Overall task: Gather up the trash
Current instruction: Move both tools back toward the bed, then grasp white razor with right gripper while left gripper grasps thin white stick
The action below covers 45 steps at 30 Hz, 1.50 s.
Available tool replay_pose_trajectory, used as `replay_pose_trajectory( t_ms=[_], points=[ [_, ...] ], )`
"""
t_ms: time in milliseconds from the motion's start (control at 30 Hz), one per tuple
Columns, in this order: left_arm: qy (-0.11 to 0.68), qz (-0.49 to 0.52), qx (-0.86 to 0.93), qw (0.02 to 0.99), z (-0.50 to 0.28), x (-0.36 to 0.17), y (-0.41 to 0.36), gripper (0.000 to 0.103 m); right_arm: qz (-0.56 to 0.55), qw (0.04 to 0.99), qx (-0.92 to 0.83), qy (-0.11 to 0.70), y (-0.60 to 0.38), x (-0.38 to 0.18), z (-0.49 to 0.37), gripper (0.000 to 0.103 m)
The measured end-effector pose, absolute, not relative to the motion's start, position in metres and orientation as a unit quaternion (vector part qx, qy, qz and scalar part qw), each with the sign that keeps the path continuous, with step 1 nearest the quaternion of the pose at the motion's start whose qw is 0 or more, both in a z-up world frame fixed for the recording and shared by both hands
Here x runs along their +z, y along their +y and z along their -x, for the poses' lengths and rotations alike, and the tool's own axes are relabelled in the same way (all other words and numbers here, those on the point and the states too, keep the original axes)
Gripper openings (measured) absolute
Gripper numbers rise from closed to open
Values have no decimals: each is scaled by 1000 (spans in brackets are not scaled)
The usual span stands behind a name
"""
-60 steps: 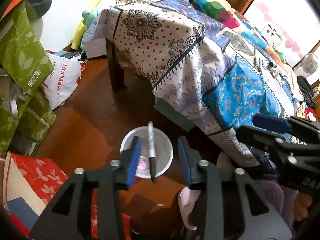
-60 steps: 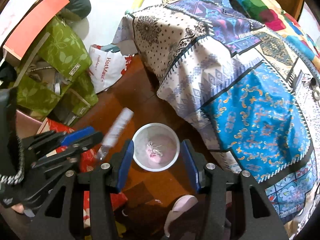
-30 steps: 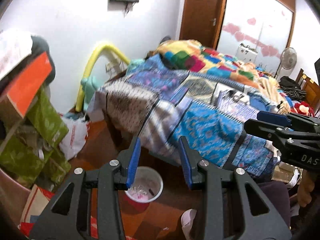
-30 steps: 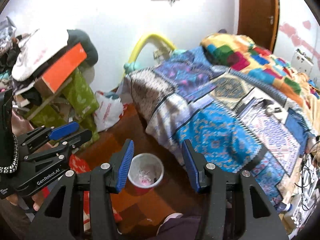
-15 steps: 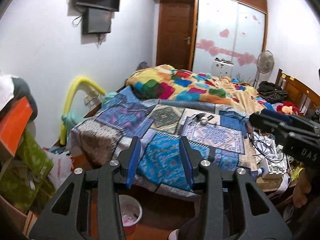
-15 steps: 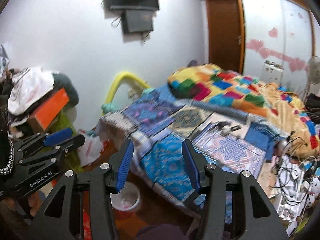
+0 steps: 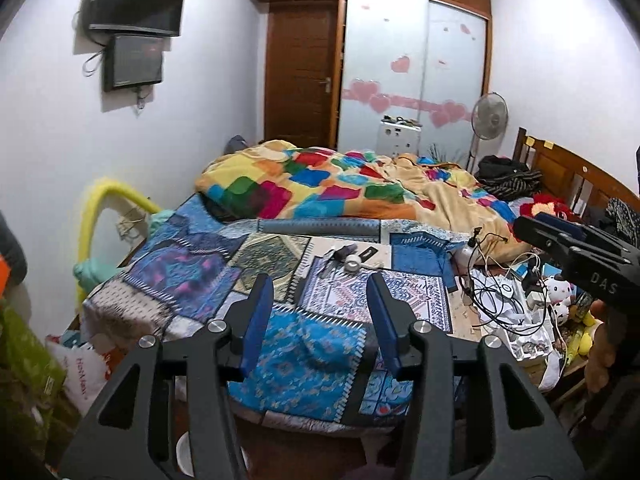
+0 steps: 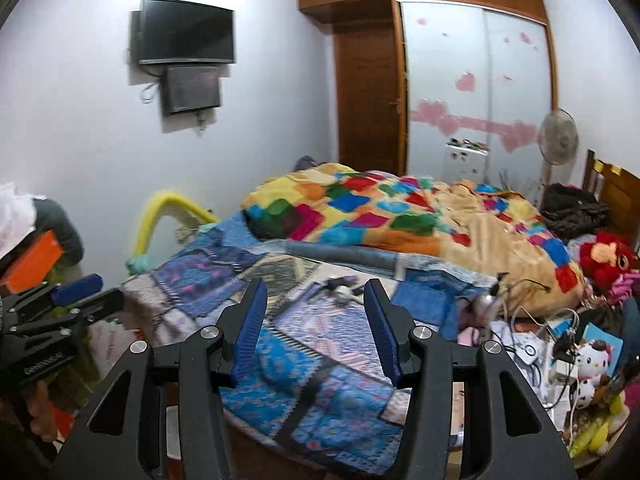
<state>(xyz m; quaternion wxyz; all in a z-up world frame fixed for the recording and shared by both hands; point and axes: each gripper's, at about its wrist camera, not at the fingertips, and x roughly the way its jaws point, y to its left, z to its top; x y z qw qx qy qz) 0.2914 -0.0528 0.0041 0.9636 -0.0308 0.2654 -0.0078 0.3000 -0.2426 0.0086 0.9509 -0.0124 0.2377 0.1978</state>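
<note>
My left gripper [image 7: 320, 320] is open and empty, raised over the near edge of the bed. My right gripper [image 8: 316, 328] is open and empty too, held beside it; it also shows at the right of the left wrist view [image 7: 576, 240]. The left gripper shows at the left of the right wrist view [image 8: 72, 300]. A small pile of items with a white tape roll [image 7: 353, 260] lies on the blue patterned bedspread [image 7: 304, 360] ahead; it appears blurred in the right wrist view [image 8: 342, 286]. The rim of the white bin [image 7: 183, 454] peeks out low between the left gripper's arms.
A colourful patchwork blanket [image 7: 340, 192] covers the far bed. Tangled cables and a charger [image 7: 500, 292] sit on a cluttered side table at right, with plush toys [image 8: 592, 364]. Bags [image 7: 80, 364] and a yellow hoop [image 7: 100, 200] stand at left. A fan [image 7: 489, 116] stands by the wardrobe.
A marker dropped from my left gripper into the bin. Both grippers then rose and tilted up from the bin on the floor to face the bed and room.
</note>
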Motion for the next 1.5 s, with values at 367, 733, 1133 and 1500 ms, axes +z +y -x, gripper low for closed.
replay_pose_trajectory(
  t_ms=[367,733,1133,1500],
  points=[
    [324,41,-37,944,-398,-50,-71,49,11,942,155,298,-277,-37,-375,58],
    [374,76,-28,924,-500,-131,-55,68,-37,910,163,379,-282,-107,-462,77],
    [428,28,-23,903,-606,-225,-52,68,-98,875,160,446,-268,-180,-565,73],
    [436,46,-42,898,-654,-256,-46,26,-95,848,150,500,-231,-237,-614,26]
  ],
)
